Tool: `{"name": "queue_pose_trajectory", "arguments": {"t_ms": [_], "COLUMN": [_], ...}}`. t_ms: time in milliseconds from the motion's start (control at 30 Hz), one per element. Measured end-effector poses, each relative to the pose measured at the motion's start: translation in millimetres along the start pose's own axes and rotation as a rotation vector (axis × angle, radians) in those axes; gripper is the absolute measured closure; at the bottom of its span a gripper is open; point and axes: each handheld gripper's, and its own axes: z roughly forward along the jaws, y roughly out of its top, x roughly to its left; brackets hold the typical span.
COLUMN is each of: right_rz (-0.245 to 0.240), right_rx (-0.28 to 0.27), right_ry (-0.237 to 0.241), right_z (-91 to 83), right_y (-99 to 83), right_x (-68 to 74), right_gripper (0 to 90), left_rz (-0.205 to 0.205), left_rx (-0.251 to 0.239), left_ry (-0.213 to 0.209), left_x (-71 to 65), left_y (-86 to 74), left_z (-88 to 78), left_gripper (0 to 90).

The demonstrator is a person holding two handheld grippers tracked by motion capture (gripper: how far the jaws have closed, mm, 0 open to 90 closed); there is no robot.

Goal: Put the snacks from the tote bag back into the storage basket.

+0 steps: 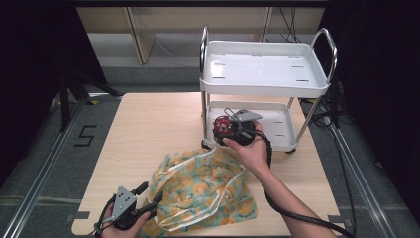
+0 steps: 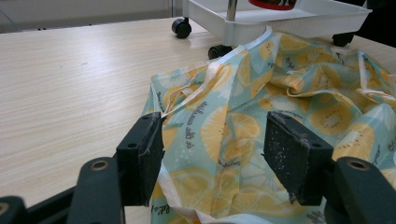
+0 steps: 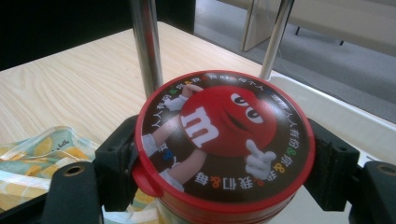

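Note:
A round can with a red cartoon lid (image 3: pixel 224 135) is clamped between the jaws of my right gripper (image 3: pixel 225 156). In the high view that gripper (image 1: pixel 225 128) holds the can (image 1: pixel 223 124) at the front left corner of the white cart's lower shelf (image 1: pixel 282 134). I cannot tell whether the can rests on the shelf. A crumpled cloth with a lemon and kiwi print (image 1: pixel 203 188) lies on the table's near side. My left gripper (image 1: pixel 148 192) stands open at the cloth's left edge, its jaws (image 2: pixel 215 135) spread over the fabric (image 2: pixel 289 79) with nothing gripped.
The two-shelf white cart (image 1: pixel 265 89) with chrome posts (image 3: pixel 147 46) stands on the wooden table (image 1: pixel 148 129) at the far right; its top shelf is bare. Its castors (image 2: pixel 181 28) sit just beyond the cloth. Bare tabletop lies to the left.

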Motion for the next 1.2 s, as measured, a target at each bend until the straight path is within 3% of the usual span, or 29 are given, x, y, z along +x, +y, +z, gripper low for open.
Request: {"name": "queue_pose_trajectory", "arguments": {"t_ms": [33,100,133,167,233,267,300,433,467,500,567,700,733,800,867,1033,1200], "right_rz": [-0.020,-0.023,0.003,-0.028,-0.022,-0.078,-0.054,-0.037,-0.042,-0.020,-0.029,-0.046,-0.020,-0.015,-0.054,-0.025,-0.036], "right_rx": [-0.002,0.002,0.004,-0.002,-0.006,-0.020,-0.014,-0.005,-0.008,0.005,-0.011,-0.005,-0.006,-0.003,-0.011,0.000,0.002], "right_ry": [-0.002,-0.013,0.001,-0.004,-0.021,-0.034,-0.029,-0.030,-0.050,-0.040,-0.052,-0.031,-0.040,-0.039,-0.037,-0.038,-0.040], "right_z": [1.5,2.4,1.2,2.2,4.2,6.8,6.3,4.6,6.3,6.6,7.2,5.9,5.3,5.6,7.5,6.6,9.1], "right_y": [0.0,-0.3,-0.1,0.2,-0.3,-0.1,-0.5,-0.3,-0.9,-1.0,-1.3,0.3,0.1,0.3,1.9,3.0,3.0], "right_x": [-1.9,-2.7,-1.4,-3.6,-4.7,-9.8,-9.4,-10.1,-11.0,-10.0,-11.5,-13.9,-12.2,-12.1,-15.2,-13.3,-14.6], "right_gripper": [26.7,26.7,26.7,26.7,26.7,26.7,26.7,26.7,26.7,26.7,26.7,26.7,26.7,26.7,26.7,26.7,26.7], "left_rz": [-0.001,-0.001,-0.001,-0.002,-0.003,0.004,0.000,-0.002,-0.002,-0.001,0.004,0.002,0.002,0.003,0.003,0.006,0.005], "left_rx": [-0.001,-0.002,-0.002,-0.002,-0.001,-0.002,-0.002,-0.003,-0.002,-0.003,-0.003,-0.004,-0.006,-0.003,-0.002,-0.004,-0.008], "left_ry": [0.000,0.000,0.000,0.000,0.001,-0.002,0.000,0.001,0.001,-0.001,-0.002,-0.001,-0.004,-0.002,-0.001,-0.004,-0.007], "left_x": [-0.1,-0.2,-0.2,-0.2,-0.1,0.3,0.1,-0.2,-0.1,0.0,0.4,0.2,0.5,0.5,0.3,1.1,1.0], "left_y": [0.0,0.0,0.1,0.0,-0.1,0.2,0.1,0.1,0.1,0.2,0.2,0.2,0.2,0.0,0.3,0.3,0.3], "left_z": [0.0,-0.1,-0.1,-0.1,-0.1,-0.1,-0.2,-0.1,-0.1,0.0,0.1,-0.2,0.0,-0.1,-0.4,-0.3,0.0], "left_gripper": [37.2,37.2,37.2,37.2,37.2,37.2,37.2,37.2,37.2,37.2,37.3,37.3,37.3,37.3,37.3,37.2,37.3]}}
